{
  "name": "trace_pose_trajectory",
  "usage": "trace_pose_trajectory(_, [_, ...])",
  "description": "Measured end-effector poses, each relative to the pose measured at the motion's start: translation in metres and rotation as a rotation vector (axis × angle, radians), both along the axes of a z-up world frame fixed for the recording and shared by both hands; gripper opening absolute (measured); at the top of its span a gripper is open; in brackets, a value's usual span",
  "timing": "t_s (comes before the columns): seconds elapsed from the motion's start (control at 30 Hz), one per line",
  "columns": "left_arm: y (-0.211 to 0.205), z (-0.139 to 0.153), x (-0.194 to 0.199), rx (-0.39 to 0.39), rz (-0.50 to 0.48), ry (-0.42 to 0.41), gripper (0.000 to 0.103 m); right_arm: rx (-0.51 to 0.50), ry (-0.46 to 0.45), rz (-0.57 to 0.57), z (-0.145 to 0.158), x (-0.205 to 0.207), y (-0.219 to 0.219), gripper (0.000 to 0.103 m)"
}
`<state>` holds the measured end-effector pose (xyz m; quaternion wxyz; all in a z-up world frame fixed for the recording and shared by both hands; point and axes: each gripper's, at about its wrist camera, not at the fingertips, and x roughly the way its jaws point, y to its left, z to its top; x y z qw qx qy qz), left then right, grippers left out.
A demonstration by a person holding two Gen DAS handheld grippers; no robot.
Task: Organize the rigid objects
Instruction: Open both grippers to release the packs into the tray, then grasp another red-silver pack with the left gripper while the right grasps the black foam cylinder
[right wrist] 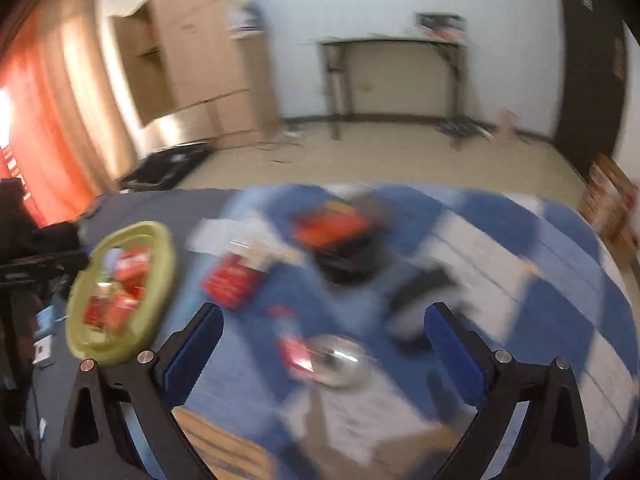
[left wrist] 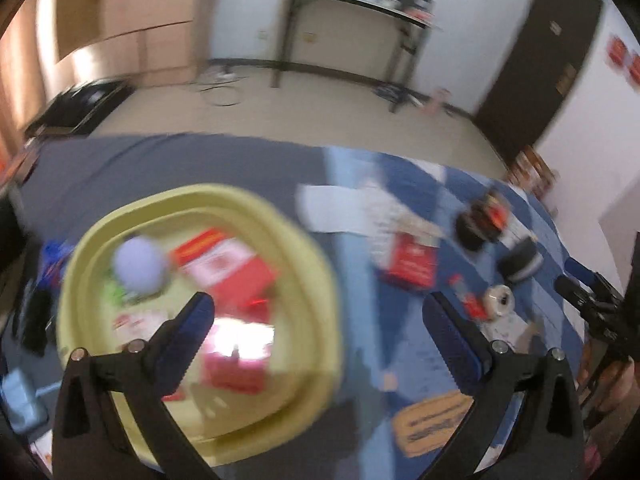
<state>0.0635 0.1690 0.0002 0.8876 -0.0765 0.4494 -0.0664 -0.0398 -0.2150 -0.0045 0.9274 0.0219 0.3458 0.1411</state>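
Note:
A yellow basin (left wrist: 320, 276) sits on the left of a blue patterned cloth and holds red boxes (left wrist: 228, 268) and a pale round lid (left wrist: 140, 266). My left gripper (left wrist: 318, 312) hangs open over the basin's right rim, nothing between its fingers. Loose on the cloth lie a red box (left wrist: 412, 266), a tape roll (left wrist: 498, 300) and black round containers (left wrist: 480, 220). In the right wrist view the basin (right wrist: 160, 256) is at the left. My right gripper (right wrist: 324, 324) is open above a shiny roll (right wrist: 340, 364) and a small red packet (right wrist: 296, 354). Both views are blurred.
White papers (left wrist: 340, 212) and an orange card (left wrist: 432, 424) lie on the cloth. Dark objects (right wrist: 352, 256) and a red box (right wrist: 232, 284) sit mid-cloth. The other gripper's black frame (left wrist: 600, 312) shows at the right edge. Beyond are a floor, a desk (right wrist: 392, 44) and cabinets.

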Motion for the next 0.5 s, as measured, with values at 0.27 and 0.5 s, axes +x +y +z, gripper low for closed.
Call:
trace_pose_trajectory(0.27, [-0.088,-0.034,0.049,0.084,-0.150,0.094,0.103,0.006,0.111,-0.030,-0.026,0.039,-0.040,0.103])
trace_pose_trajectory(0.5, [-0.107,-0.080,0.085,0.105,-0.150,0.155,0.103,-0.018,0.142,-0.020,-0.049,0.093,-0.038,0.103])
